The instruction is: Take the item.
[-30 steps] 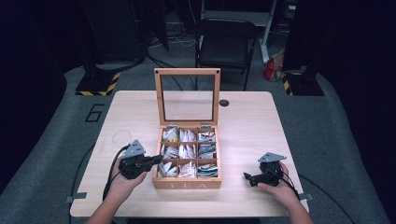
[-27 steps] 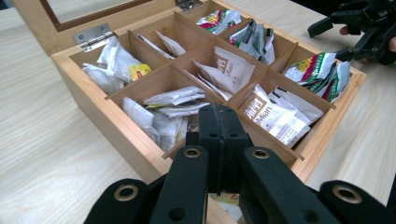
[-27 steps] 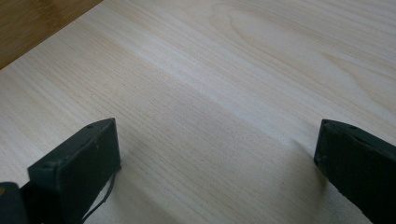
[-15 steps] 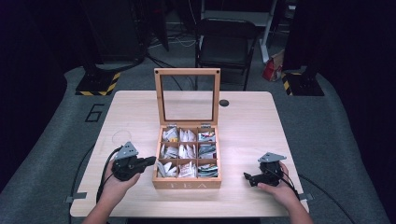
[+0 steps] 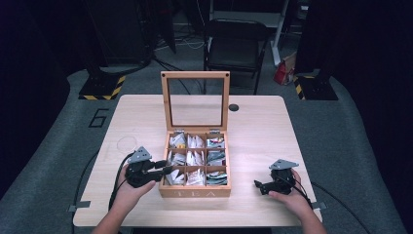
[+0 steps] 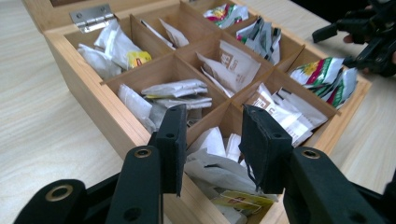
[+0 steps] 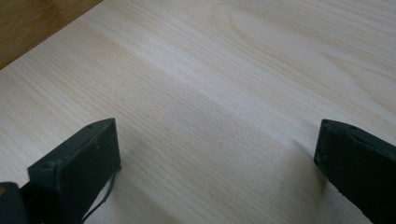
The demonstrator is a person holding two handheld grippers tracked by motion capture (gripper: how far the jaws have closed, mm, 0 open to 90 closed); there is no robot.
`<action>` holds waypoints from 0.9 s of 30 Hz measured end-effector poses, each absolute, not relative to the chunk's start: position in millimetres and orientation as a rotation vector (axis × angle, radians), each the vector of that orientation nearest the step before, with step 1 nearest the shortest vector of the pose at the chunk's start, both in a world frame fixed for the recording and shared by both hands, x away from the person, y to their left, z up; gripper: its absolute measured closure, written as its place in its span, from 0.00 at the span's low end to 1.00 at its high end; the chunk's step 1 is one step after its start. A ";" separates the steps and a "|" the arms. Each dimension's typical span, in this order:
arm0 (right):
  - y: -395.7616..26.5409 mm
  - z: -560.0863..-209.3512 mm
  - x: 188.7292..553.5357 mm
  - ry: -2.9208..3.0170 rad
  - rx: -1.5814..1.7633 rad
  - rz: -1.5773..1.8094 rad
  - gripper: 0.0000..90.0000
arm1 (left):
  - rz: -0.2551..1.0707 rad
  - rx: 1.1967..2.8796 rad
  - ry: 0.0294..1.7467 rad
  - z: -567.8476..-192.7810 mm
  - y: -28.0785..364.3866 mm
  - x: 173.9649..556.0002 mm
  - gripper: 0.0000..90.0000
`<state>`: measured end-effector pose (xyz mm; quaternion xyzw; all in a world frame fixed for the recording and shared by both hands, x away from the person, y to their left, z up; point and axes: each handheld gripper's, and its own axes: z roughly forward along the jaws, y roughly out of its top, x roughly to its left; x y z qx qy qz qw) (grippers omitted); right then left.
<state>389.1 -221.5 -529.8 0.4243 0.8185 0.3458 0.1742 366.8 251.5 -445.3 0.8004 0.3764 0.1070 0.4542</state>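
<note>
A wooden tea box (image 5: 195, 192) stands at the table's front middle, its glass-paned lid (image 5: 195, 100) upright. Several compartments hold paper tea bags (image 6: 175, 88). My left gripper (image 5: 164, 170) points right at the box's front-left corner. In the left gripper view it (image 6: 212, 144) hovers over the near compartment, where white bags (image 6: 210, 161) lie below. Its jaws have just been opening and stand apart with nothing between them. My right gripper (image 5: 258, 185) rests low on the table right of the box, and its jaws (image 7: 215, 154) gape wide over bare wood.
A small black round hole (image 5: 234, 107) sits in the table behind the lid. A clear ring (image 5: 127, 144) lies left of the box. A black chair (image 5: 236, 44) stands beyond the far edge. Cables trail off the front edge from both grippers.
The left hand drew back to the left, then returned towards the box's corner, and its jaws went from shut to apart. The right hand stayed put.
</note>
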 end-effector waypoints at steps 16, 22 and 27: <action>-221.5 -529.8 389.2 2.320 1.203 0.981 0.00 | 0.273 1.985 0.909 -446.2 258.9 358.7 0.97; -221.5 -529.8 389.1 2.320 1.203 0.981 0.00 | 0.284 1.989 0.898 -443.1 258.7 356.6 1.00; -221.5 -529.7 389.1 2.320 1.203 0.980 0.00 | 0.304 1.958 0.891 -436.0 260.6 358.5 1.00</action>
